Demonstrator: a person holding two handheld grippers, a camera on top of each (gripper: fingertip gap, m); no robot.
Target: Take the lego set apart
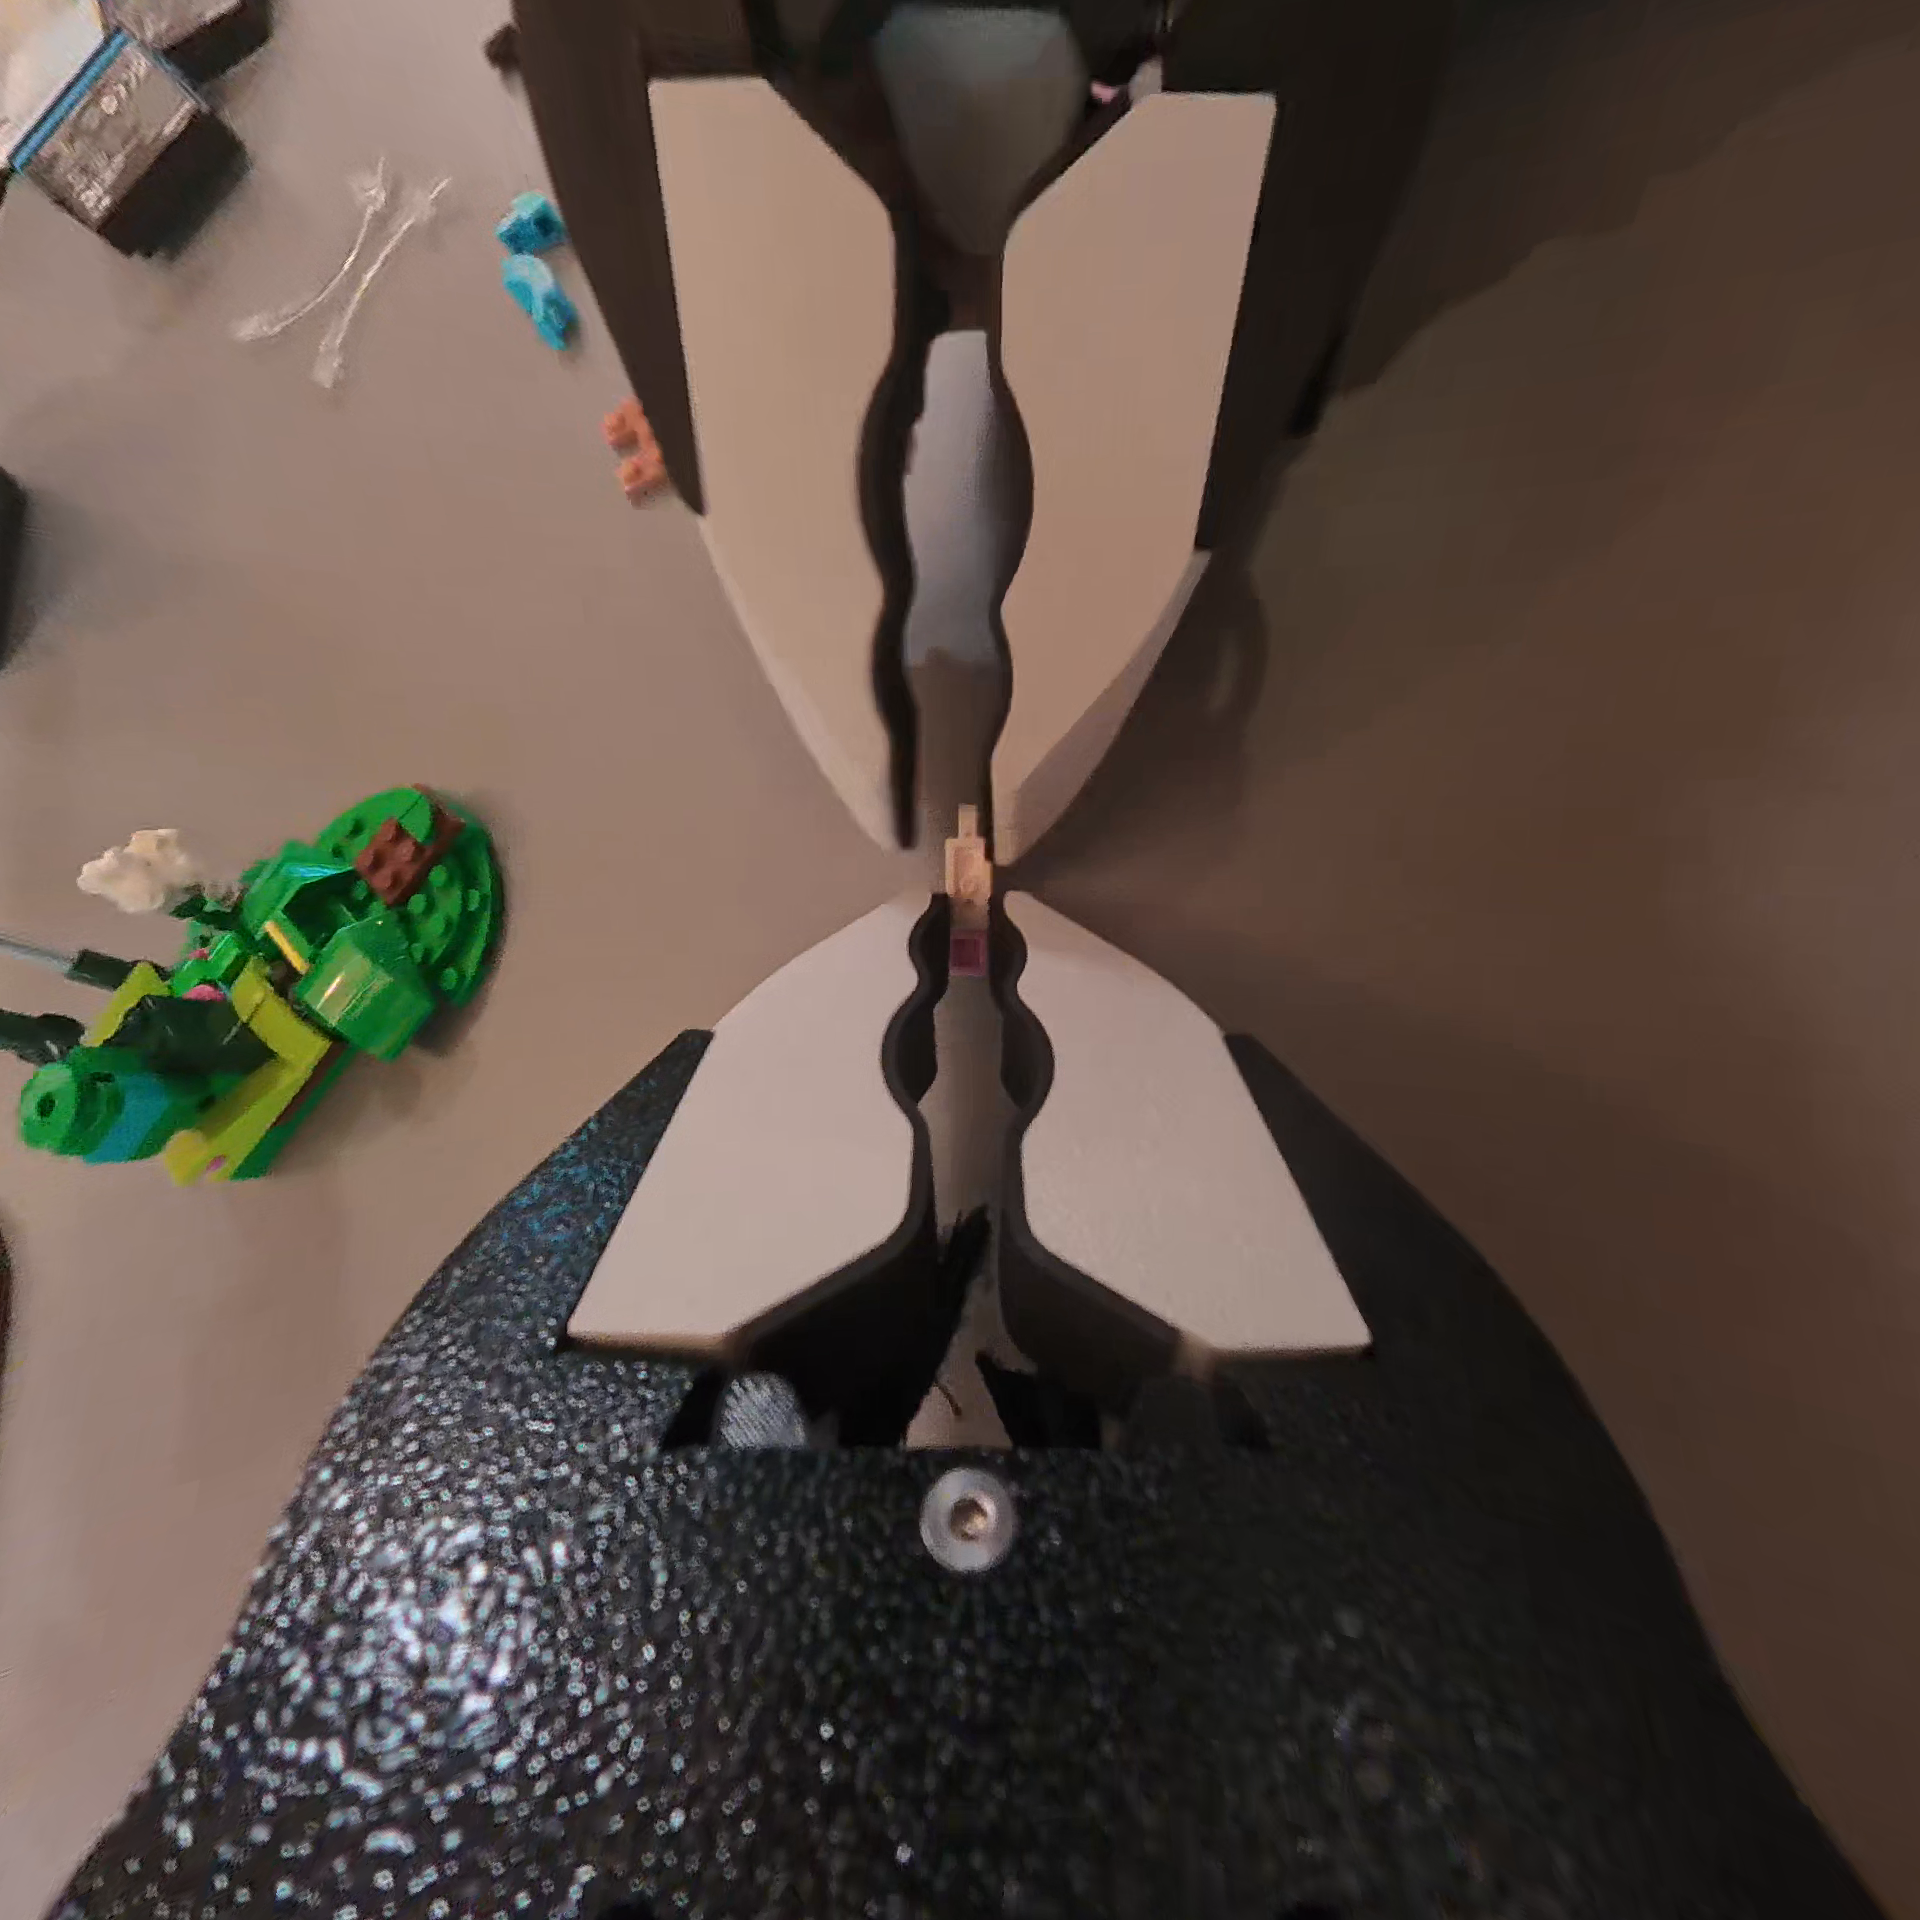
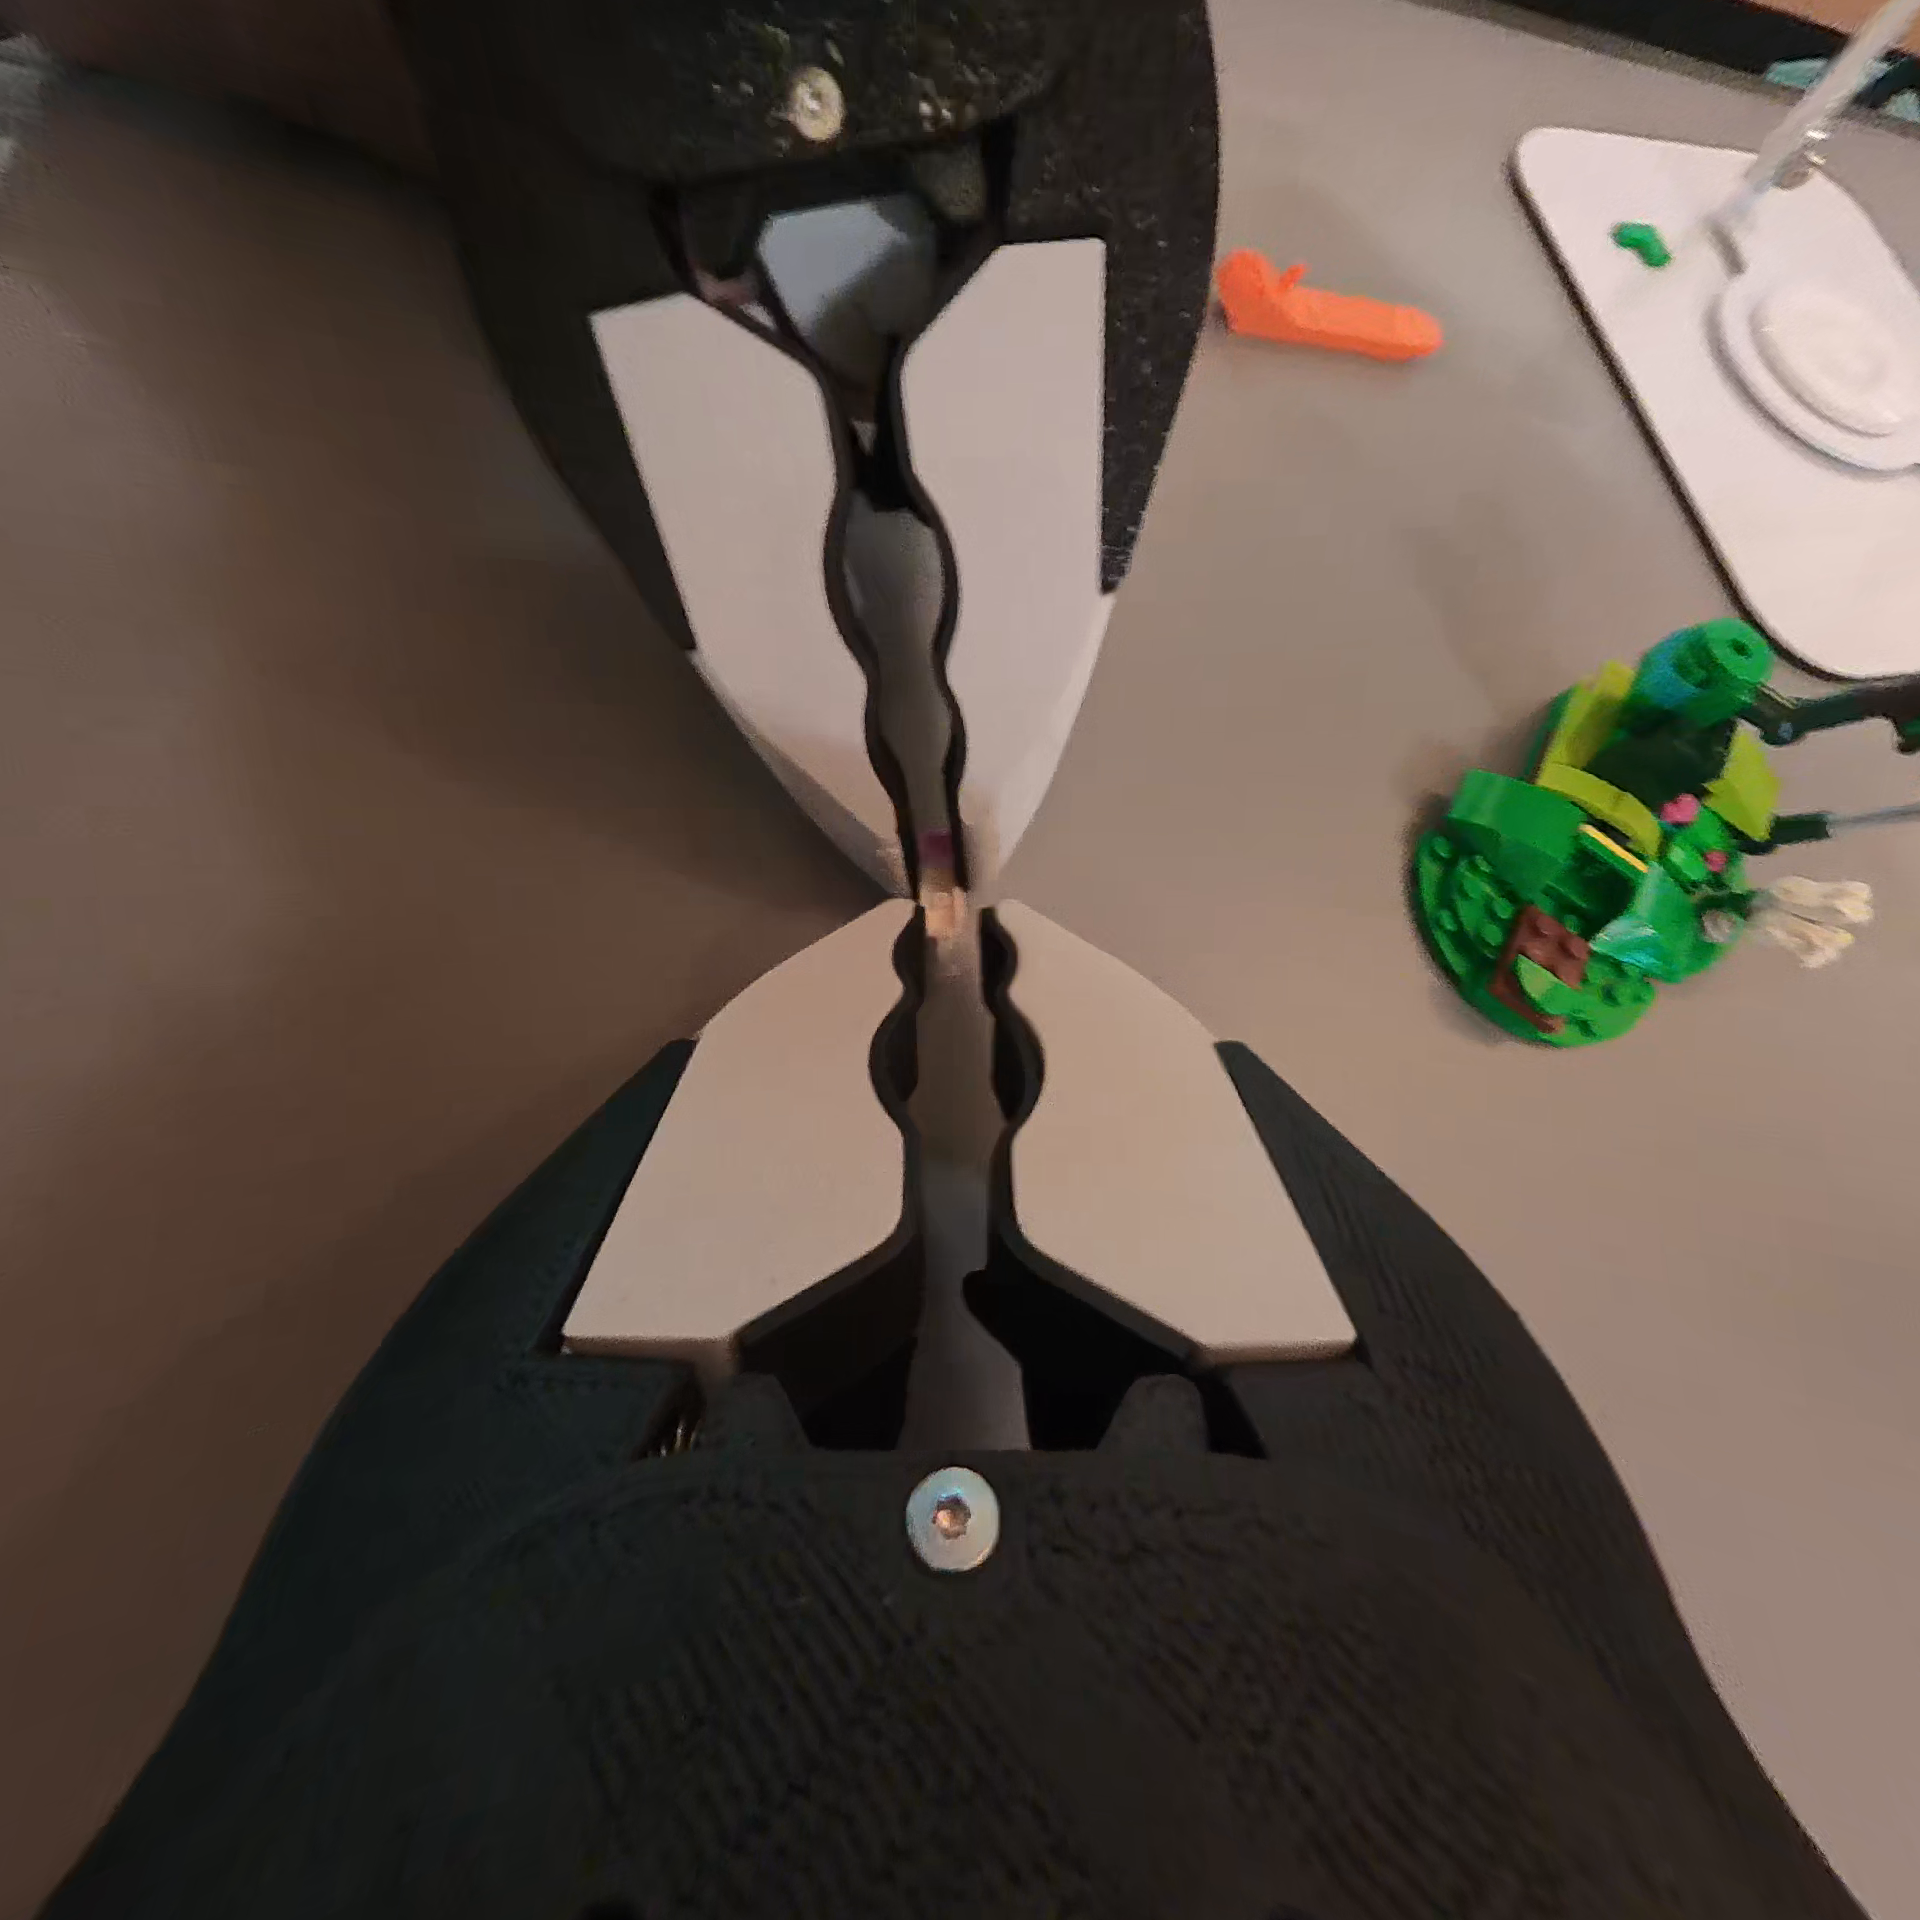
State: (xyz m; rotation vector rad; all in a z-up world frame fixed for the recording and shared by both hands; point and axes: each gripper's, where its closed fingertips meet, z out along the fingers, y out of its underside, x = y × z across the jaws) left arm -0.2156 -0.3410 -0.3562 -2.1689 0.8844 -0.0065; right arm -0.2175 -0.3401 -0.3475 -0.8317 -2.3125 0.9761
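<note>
My left gripper (image 1: pixel 961 925) and my right gripper (image 2: pixel 948 923) meet tip to tip above the grey table. Between them is a tiny lego piece of two parts. The left jaws are shut on its magenta part (image 1: pixel 968 954), and the right jaws are shut on its tan part (image 2: pixel 943 914). The tan part (image 1: pixel 966 857) also shows in the left wrist view, and the magenta part (image 2: pixel 935 847) in the right wrist view. I cannot tell if the two parts are still joined. The green lego set (image 1: pixel 281 977) lies on the table to the side (image 2: pixel 1621 862), away from both grippers.
Two teal bricks (image 1: pixel 535 270), a salmon piece (image 1: pixel 634 452), clear thin parts (image 1: pixel 343 270) and black boxes (image 1: pixel 135 135) lie on the table. An orange brick separator (image 2: pixel 1330 312) and a white stand base (image 2: pixel 1662 416) with a small green piece (image 2: pixel 1642 244) lie beyond the set. The grippers are tip to tip, or close to it.
</note>
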